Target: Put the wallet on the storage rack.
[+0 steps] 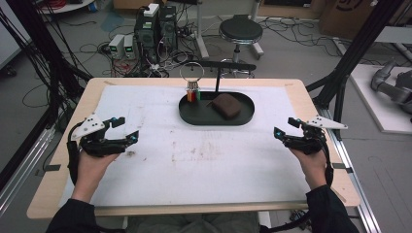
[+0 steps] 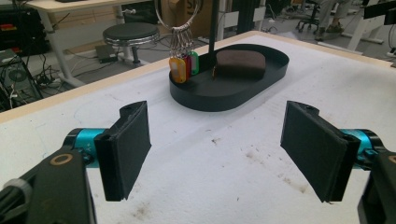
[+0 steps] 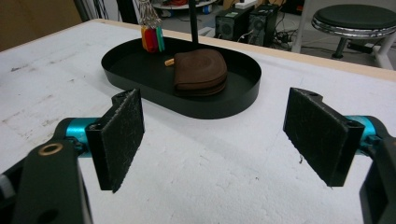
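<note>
A black oval tray (image 1: 216, 122) sits at the back middle of the white mat. In it lies a brown pouch (image 1: 226, 105), and a thin black post (image 1: 217, 80) rises from it. A large key ring (image 1: 192, 73) with coloured tags (image 1: 193, 93) hangs over the tray's left end. My left gripper (image 1: 125, 129) is open above the mat at the left, nothing between its pads. My right gripper (image 1: 284, 127) is open at the right, also holding nothing. The left gripper view has the tray (image 2: 219, 100), tags (image 2: 183, 66) and pouch (image 2: 240, 63) beyond the jaws. The right gripper view looks at the pouch (image 3: 201, 72) and tags (image 3: 152, 38).
Behind the table stand a black stool (image 1: 240, 30), computer towers (image 1: 155, 26) and loose cables on the floor. Black frame struts (image 1: 347, 68) rise by the right edge. The mat (image 1: 204, 160) between the grippers is stained but bare.
</note>
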### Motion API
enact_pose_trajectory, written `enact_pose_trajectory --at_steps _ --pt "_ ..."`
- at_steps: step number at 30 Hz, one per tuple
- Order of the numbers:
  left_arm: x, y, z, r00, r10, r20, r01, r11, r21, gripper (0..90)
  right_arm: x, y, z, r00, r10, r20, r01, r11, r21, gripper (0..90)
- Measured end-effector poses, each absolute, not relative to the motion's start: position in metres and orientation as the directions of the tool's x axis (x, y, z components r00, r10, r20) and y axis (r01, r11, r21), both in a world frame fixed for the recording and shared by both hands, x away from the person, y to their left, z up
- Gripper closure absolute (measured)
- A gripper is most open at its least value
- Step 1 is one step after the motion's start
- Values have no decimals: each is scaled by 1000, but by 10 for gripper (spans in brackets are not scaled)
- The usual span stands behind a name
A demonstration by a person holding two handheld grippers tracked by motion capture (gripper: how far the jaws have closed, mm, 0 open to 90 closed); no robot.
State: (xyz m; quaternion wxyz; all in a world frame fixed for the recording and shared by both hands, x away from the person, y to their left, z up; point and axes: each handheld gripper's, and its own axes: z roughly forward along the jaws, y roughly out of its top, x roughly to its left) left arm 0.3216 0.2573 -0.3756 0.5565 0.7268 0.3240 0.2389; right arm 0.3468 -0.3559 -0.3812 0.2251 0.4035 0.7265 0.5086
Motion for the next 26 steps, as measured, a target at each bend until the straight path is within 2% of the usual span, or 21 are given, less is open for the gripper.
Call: enact_pose_trajectory --at_steps 26 --pt "331 253 -377 683 731 -14 213 -180 960 240 343 -363 -384 -568 818 87 367 157 917 209"
